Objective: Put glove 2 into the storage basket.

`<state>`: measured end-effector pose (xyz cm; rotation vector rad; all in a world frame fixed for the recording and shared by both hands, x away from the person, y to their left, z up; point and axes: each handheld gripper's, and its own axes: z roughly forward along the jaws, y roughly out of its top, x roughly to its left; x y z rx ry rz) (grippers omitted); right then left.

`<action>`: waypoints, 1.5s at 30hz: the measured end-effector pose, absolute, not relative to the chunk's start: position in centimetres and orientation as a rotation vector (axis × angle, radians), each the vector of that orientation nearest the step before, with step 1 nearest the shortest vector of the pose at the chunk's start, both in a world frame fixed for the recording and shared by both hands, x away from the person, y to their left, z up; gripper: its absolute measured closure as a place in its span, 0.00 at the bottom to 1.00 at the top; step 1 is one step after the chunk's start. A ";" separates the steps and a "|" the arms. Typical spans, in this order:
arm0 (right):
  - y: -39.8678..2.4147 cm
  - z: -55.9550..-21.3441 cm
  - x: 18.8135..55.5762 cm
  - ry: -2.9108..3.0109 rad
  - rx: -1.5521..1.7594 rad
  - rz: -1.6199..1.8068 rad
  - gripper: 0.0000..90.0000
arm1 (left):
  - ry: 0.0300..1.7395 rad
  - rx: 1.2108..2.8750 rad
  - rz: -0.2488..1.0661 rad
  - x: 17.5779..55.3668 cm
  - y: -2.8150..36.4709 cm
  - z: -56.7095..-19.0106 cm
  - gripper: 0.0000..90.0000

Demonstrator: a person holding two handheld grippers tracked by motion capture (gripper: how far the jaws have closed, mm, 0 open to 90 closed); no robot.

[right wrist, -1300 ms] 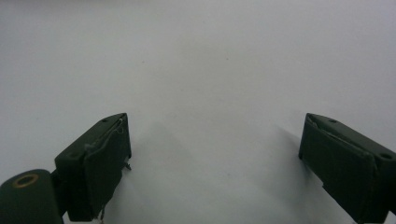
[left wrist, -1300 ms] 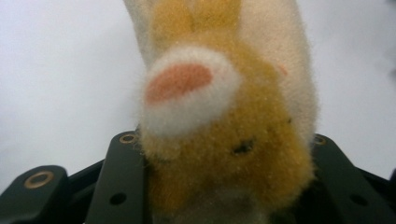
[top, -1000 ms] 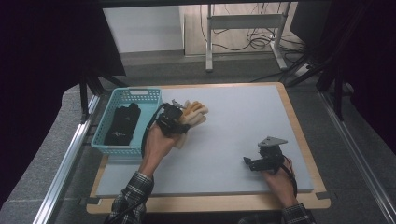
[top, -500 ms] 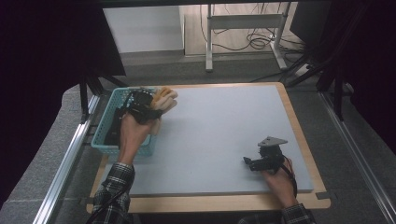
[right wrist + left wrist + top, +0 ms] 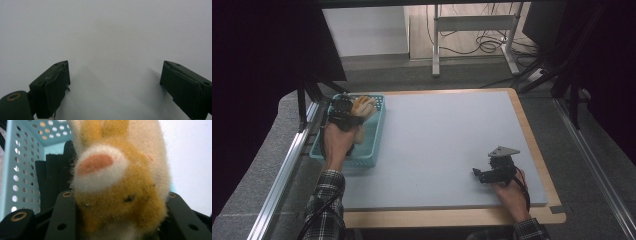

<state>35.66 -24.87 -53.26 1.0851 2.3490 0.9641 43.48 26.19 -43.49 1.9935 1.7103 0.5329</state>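
We've carried the plush toy point(image 5: 363, 106) over the teal basket point(image 5: 377, 134), left gripper point(image 5: 343, 112) clamped on it, release next; right gripper point(image 5: 493, 172) idle, jaws apart.

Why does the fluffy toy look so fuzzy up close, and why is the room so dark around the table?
In the left gripper view the plush toy sits so near the lens that its fur is soft and out of focus, while the teal basket behind looks sharper. In the high view light falls on the table and the surroundings stay black. In the right gripper view the jaws cast faint shadows on the pale surface.
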 end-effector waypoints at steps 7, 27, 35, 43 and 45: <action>-24.9 -53.3 35.7 2.349 1.085 0.965 0.10 | 1.751 2.009 0.502 44.8 26.2 -45.6 0.59; -24.9 -53.3 35.7 2.349 1.086 0.966 0.10 | 1.821 2.190 0.266 48.2 24.7 -50.9 0.37; -24.9 -53.3 35.7 2.349 1.086 0.966 0.10 | 1.781 2.179 0.193 47.6 25.8 -48.9 0.12; -24.9 -53.3 35.7 2.349 1.085 0.965 0.10 | 1.683 2.080 0.297 46.2 27.0 -44.7 0.32; -24.9 -53.3 35.7 2.349 1.085 0.965 0.10 | 1.750 2.066 0.413 45.8 27.8 -44.6 0.57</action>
